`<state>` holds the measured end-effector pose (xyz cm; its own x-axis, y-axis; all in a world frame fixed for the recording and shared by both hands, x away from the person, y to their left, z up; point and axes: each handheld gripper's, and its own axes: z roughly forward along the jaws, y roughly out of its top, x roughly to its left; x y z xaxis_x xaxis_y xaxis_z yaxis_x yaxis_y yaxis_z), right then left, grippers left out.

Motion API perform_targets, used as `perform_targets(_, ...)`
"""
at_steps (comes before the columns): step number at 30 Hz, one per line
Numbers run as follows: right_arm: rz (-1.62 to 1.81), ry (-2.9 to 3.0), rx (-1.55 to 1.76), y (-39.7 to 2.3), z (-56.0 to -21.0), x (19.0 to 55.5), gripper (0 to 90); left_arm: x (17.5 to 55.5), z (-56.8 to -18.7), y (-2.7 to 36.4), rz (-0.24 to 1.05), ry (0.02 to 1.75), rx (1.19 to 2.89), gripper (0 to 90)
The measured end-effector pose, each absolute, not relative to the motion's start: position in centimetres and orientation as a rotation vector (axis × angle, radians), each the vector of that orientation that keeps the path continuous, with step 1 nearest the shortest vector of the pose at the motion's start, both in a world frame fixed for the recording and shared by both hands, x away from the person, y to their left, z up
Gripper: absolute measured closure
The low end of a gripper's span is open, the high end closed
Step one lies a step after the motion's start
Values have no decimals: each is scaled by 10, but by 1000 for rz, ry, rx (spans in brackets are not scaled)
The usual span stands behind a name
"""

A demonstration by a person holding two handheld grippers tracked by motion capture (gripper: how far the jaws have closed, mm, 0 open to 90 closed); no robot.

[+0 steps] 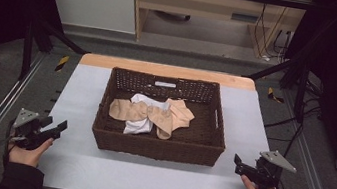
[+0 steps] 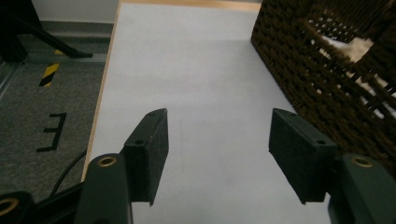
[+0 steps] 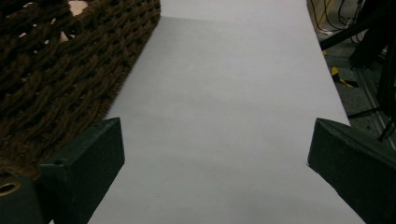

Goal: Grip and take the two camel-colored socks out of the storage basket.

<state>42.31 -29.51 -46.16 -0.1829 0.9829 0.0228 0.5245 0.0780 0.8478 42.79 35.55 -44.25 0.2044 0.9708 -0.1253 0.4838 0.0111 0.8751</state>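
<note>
Left tool (image 1: 54,128) and right tool (image 1: 241,168), both released, held low flanking the basket (image 1: 156,148)

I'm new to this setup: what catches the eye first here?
A dark woven basket sits mid-table, holding a heap of beige and white socks. Flanking it at the table's near corners, the left gripper and right gripper rest open, holding nothing.

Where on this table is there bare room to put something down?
Bare table lies left of the wicker basket by the left gripper, right of it by the right gripper, and along the near edge. The basket's middle is crowded with socks.
</note>
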Motion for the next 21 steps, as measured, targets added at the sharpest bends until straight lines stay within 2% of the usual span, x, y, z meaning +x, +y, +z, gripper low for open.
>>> perform_targets(10,984,1780,1510,-296,-462,424,44,425,-429,351,703,1373,1578,427)
perform_targets(21,965,1782,1511,-296,-463,425,41,425,-407,338,683,1297,1535,412)
